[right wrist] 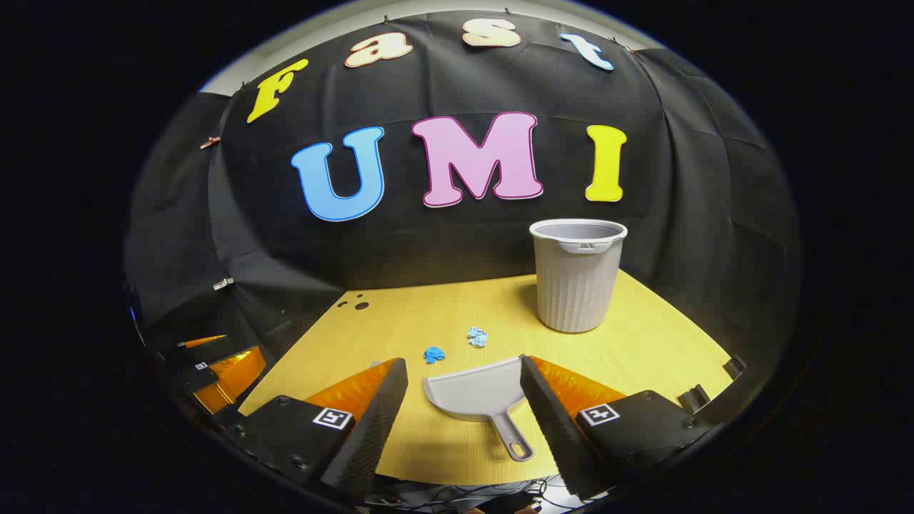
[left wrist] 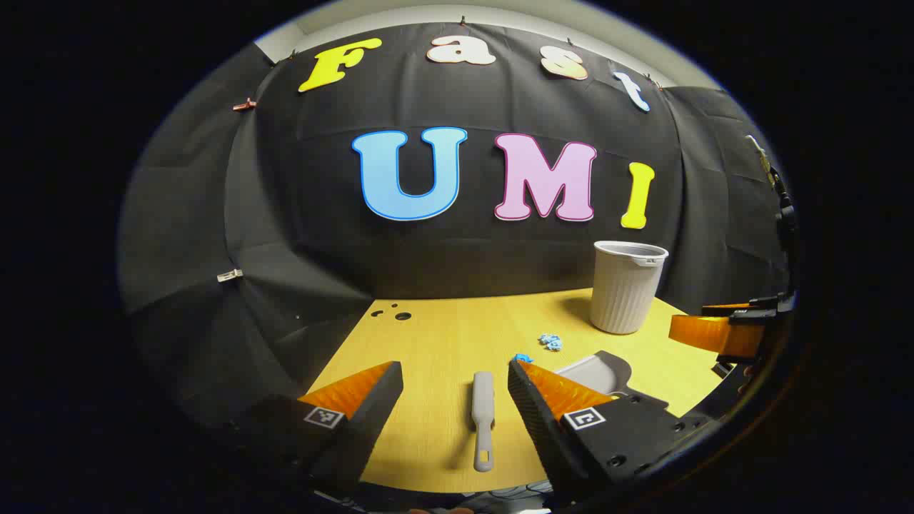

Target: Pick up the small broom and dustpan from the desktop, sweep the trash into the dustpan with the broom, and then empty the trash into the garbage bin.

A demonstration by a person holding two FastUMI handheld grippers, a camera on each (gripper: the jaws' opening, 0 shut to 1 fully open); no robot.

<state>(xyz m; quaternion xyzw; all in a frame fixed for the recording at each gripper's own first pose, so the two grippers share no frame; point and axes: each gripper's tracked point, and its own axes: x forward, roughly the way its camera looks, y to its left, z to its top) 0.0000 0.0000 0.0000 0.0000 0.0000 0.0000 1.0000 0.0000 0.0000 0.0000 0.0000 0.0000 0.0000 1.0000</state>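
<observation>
Between my left gripper's (left wrist: 455,389) spread fingers, low in the centre of the left gripper view, the broom (left wrist: 483,417) lies flat on the desk (left wrist: 435,335). Its long axis runs almost straight up the frame, away from me, with the hanging loop at the near end. Both fingers stand clear of it, released and holding nothing.

Low in the centre of the right gripper view, the dustpan (right wrist: 477,394) sits between my right gripper's (right wrist: 464,389) fingers. Its handle points down and a little right, toward me, and its mouth faces up the frame. That gripper is also released, both fingers clear of the pan.

Two blue scraps (right wrist: 433,354) (right wrist: 478,336) lie just beyond the pan's mouth. The bin (right wrist: 577,278) stands upright farther back, right of centre.

So each tool is dead ahead of its own hand: left is nearer the broom, right nearer the pan. I judge both handles run along my reach, so each gripper should go forward and down, then close across the handle
</observation>
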